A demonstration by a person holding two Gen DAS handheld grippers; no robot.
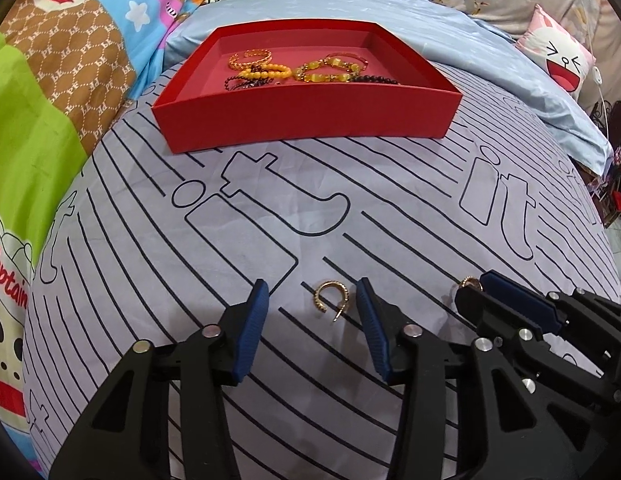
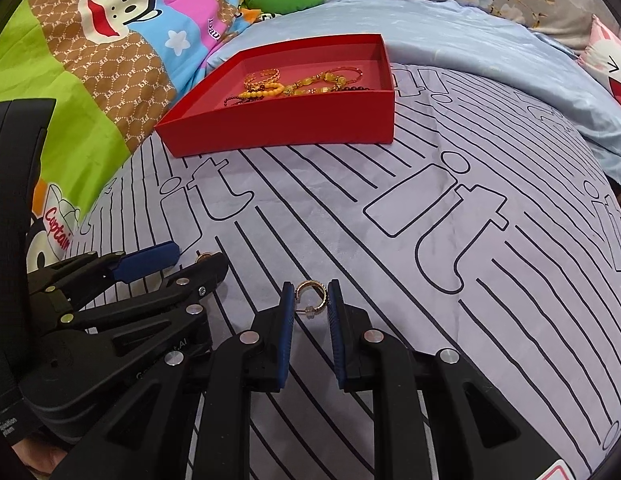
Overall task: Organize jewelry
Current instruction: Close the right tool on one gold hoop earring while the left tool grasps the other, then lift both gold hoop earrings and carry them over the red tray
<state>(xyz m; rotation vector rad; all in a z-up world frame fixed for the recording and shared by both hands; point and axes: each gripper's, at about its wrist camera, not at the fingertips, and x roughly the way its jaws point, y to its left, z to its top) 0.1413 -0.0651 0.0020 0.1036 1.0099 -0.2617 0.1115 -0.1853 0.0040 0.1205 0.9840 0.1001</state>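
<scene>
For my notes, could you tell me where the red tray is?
In both wrist views the red tray lies at the far end of the striped sheet, beyond both grippers.

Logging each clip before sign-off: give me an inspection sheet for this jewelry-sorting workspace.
Surface: striped bedsheet on a bed.
Job's things: red tray holding bracelets; one gold hoop earring flat on the sheet, a second earring in the right tongs.
Clutter: nothing seen.
Grippers: left tongs open around the loose earring, pads apart from it; right tongs shut on the second earring.
Cables: white cord at the bed's far edge.
Surroundings: cartoon quilt, blue blanket, cartoon-face pillow.
</scene>
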